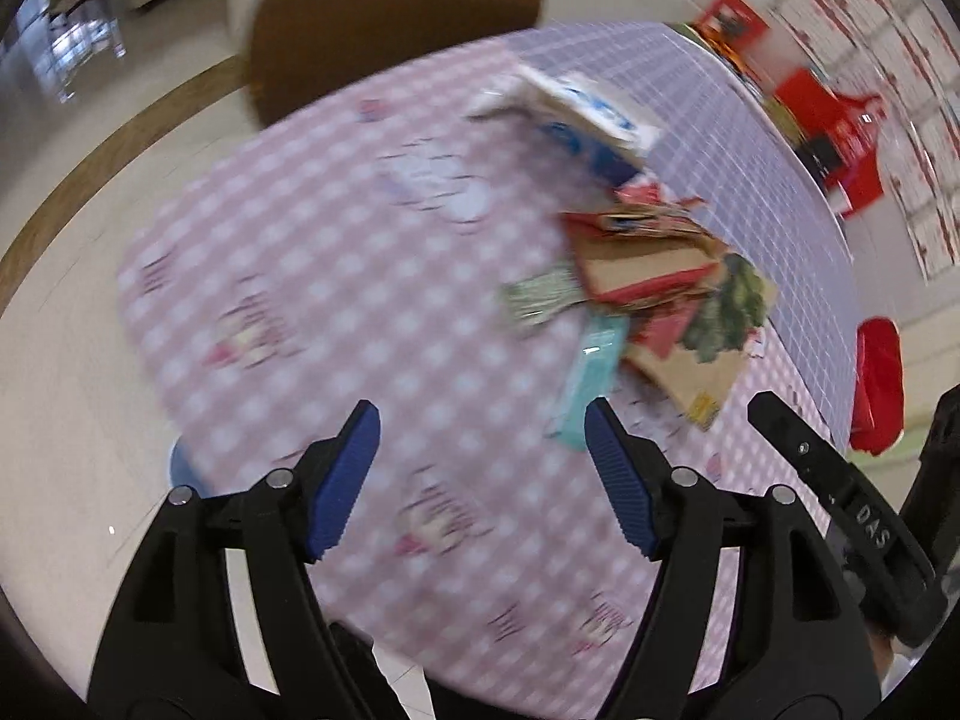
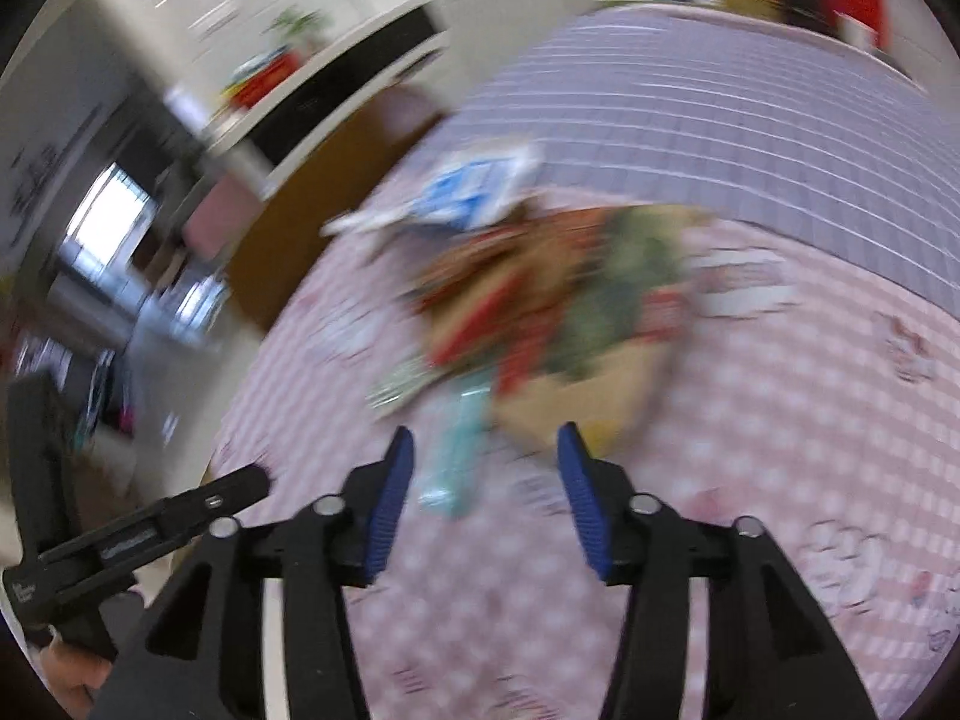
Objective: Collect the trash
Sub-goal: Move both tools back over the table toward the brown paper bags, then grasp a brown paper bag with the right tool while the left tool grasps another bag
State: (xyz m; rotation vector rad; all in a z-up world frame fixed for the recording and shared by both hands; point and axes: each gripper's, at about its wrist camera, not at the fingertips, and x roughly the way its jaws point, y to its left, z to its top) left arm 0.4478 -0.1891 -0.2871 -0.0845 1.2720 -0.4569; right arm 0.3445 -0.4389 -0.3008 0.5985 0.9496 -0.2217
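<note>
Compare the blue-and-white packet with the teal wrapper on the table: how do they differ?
The blue-and-white packet lies at the far end of the trash pile; the teal wrapper lies at the near end, closest to the grippers. The packet looks broad and bulky; the wrapper is slim and long. Both rest on the checked tablecloth, neither held.

- two grippers: left gripper [image 1: 483, 429], right gripper [image 2: 486, 450]
- one table with pink checked cloth [image 1: 336, 276]
- one brown chair [image 1: 390, 18]
- one teal packet [image 1: 591, 378]
- one blue-and-white carton [image 1: 594, 120]
- one green-striped wrapper [image 1: 540, 297]
- one brown paper bag [image 1: 690, 330]
</note>
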